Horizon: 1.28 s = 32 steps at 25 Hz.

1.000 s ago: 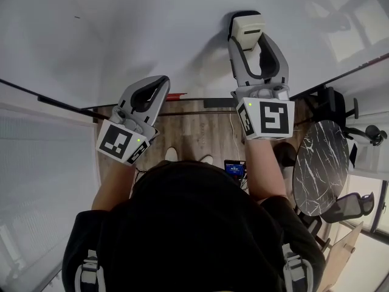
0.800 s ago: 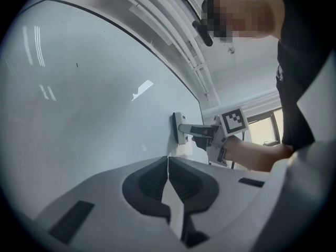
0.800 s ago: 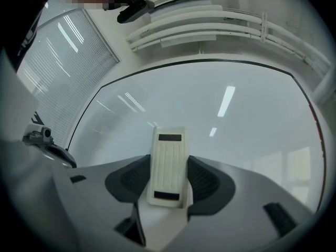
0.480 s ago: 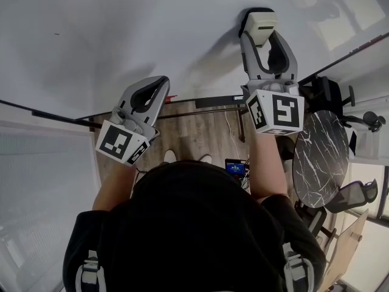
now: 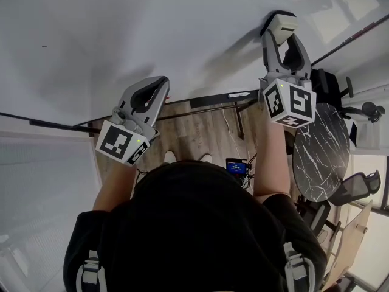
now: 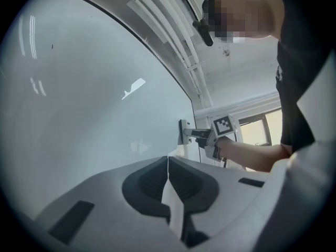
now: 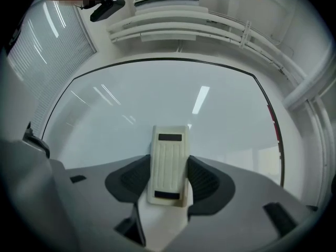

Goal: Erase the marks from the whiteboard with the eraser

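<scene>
1. My right gripper (image 5: 283, 38) is held forward on an outstretched arm, its jaws pinching the cream eraser (image 7: 168, 164).
2. The eraser's long axis runs along the jaws, and it touches the whiteboard (image 5: 152, 35) near the board's right side.
3. My left gripper (image 6: 168, 164) is lower, its jaws pressed together on nothing.

One whiteboard (image 5: 152, 35), and on it a single small dark mark (image 5: 44, 46) near its left edge. One eraser (image 5: 282, 24) against the board's right part. Two grippers, the left gripper (image 5: 159, 83) and the right gripper (image 5: 284, 39), each with one marker cube, so two cubes in all. One person. Below the board: one round marble table (image 5: 322, 157), two office chairs that can be made out, one small lit screen (image 5: 236, 166), and two shoe tips.
</scene>
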Available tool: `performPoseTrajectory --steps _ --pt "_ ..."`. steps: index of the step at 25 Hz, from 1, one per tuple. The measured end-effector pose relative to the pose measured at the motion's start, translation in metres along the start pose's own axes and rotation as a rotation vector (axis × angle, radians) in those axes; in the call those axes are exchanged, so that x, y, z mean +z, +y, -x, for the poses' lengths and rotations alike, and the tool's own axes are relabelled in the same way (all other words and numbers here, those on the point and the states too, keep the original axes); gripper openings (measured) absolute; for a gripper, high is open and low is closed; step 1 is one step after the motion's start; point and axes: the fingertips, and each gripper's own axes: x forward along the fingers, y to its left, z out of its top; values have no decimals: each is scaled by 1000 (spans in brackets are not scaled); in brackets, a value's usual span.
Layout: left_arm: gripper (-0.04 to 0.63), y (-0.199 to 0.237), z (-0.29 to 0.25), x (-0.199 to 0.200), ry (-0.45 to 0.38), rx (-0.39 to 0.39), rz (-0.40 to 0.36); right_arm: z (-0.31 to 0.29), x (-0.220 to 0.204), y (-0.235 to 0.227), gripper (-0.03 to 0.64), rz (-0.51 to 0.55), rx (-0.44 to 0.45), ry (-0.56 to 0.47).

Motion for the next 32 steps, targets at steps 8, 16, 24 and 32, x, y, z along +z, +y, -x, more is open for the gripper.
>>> performPoseTrajectory --steps 8,16,24,32 --pt "8 -12 -13 -6 19 -39 7 2 -15 -26 222 24 -34 37" --pt "8 -31 -21 -6 18 -98 13 33 -7 -14 224 -22 67 20" --pt "8 -51 -38 -14 29 -164 18 78 -25 10 224 -56 168 33" --pt "8 -73 -55 -32 42 -241 17 111 -57 37 225 -100 271 59"
